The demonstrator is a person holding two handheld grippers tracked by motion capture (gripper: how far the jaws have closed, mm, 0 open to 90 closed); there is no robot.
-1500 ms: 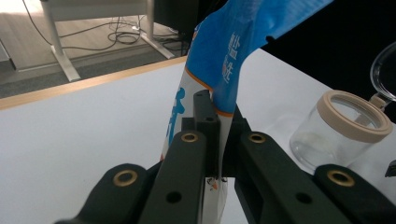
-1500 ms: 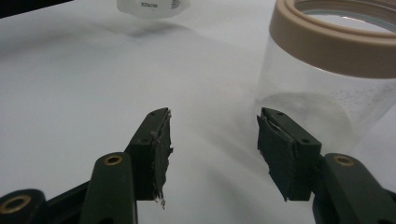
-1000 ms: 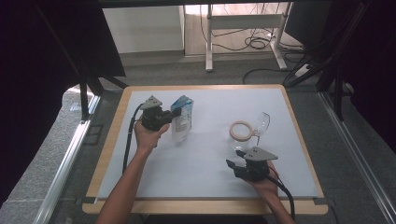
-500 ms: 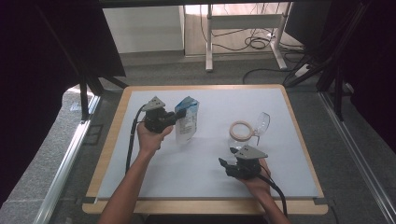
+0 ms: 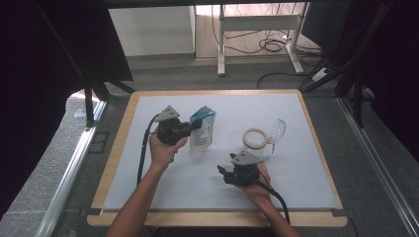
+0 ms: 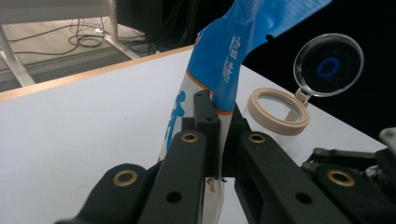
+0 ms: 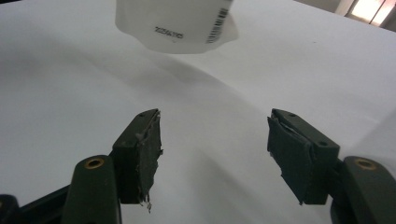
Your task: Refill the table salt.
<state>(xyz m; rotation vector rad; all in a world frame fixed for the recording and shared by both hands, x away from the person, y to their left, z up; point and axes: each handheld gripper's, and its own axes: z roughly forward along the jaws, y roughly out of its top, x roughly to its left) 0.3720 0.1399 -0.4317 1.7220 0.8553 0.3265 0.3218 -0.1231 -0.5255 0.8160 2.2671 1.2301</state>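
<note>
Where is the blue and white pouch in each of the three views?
High view: the pouch stands left of table centre, held by the left gripper.
Left gripper view: it rises at centre, pinched between the black fingers.
Right gripper view: its white bottom with a barcode is at top centre.
Shared landmark: the white table mat.

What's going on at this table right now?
A person works with a gripper in each hand. The left gripper is shut on a blue and white pouch, holding it upright on the white table. The right gripper, its jaws just opening with nothing between them, points toward the pouch. An open-lidded clear jar stands nearby.
</note>
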